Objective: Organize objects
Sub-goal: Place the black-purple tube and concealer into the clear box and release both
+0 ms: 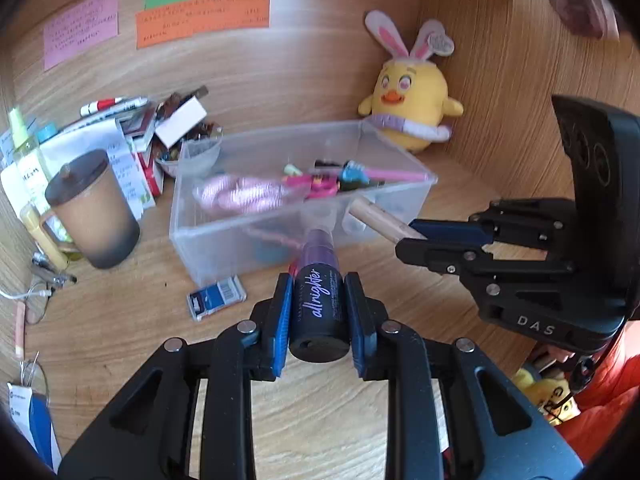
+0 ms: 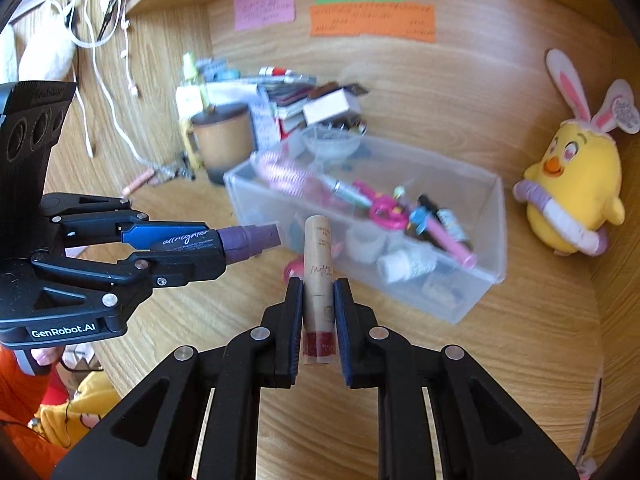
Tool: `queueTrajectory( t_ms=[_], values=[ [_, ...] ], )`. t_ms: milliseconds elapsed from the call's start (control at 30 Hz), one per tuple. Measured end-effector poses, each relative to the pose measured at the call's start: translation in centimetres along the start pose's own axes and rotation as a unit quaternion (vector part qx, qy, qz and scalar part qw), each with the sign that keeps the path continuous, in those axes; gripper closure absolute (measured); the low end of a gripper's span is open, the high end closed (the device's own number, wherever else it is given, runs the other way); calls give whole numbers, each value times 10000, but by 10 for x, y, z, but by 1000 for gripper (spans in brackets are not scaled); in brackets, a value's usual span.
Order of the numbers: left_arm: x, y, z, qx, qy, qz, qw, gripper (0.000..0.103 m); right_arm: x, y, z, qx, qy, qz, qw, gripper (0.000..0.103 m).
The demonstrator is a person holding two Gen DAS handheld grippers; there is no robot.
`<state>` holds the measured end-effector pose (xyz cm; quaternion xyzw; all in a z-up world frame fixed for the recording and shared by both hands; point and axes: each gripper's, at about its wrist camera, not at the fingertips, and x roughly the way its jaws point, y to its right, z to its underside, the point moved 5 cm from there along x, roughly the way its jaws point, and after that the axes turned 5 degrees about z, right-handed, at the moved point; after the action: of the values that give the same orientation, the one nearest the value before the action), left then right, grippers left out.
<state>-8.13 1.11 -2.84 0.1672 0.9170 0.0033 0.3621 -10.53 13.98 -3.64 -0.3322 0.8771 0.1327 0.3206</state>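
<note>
Between left gripper (image 1: 319, 312) pads: black "allnighter" bottle (image 1: 318, 300), clamped; right gripper (image 2: 318, 320) clamps beige tube (image 2: 318, 276); "GenRobot.AI" on housing.

Far right I see a yellow chick plush (image 1: 408, 100); far left, brown lidded mug (image 1: 94, 208); wall notes (image 1: 202, 18).

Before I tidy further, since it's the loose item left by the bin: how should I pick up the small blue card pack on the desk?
The small blue card pack lies flat in front of the clear bin, so come straight down from above. Close on its two long edges, across the narrow width; its flat faces offer no purchase. Both hand-held grippers are full: the left holds the spray bottle, the right the lip tube.
</note>
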Motion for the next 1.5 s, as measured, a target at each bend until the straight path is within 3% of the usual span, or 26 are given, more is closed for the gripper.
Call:
queueTrajectory(
  t_ms=[300, 567, 1100, 1200, 1300, 1367, 1500],
  values=[
    [-2, -16, -45, -299, 393, 145, 9987, 78, -9, 28, -24, 232, 294, 199, 9991, 89],
    [19, -30, -71, -520, 316, 21, 9981, 78, 1, 43, -53, 301, 424, 242, 9984, 89],
    [75, -33, -74, -389, -222, -189, 9988, 76, 83, 49, -57, 2, -353, 424, 9985, 89],
    [76, -33, -73, -380, -223, -216, 9988, 70, 89, 47, -54, -32, -409, 421, 9983, 89],
    [69, -32, -74, -396, -148, -193, 9989, 57, 88, 45, -54, -98, -426, 442, 9981, 88],
    [60, -32, -75, -377, -6, -266, 9989, 45, 84, 44, -54, -80, -388, 391, 9985, 83],
    [45, -29, -76, -280, 154, -332, 9989, 43, 69, 43, -56, -35, -211, 334, 9992, 67]
  ],
)
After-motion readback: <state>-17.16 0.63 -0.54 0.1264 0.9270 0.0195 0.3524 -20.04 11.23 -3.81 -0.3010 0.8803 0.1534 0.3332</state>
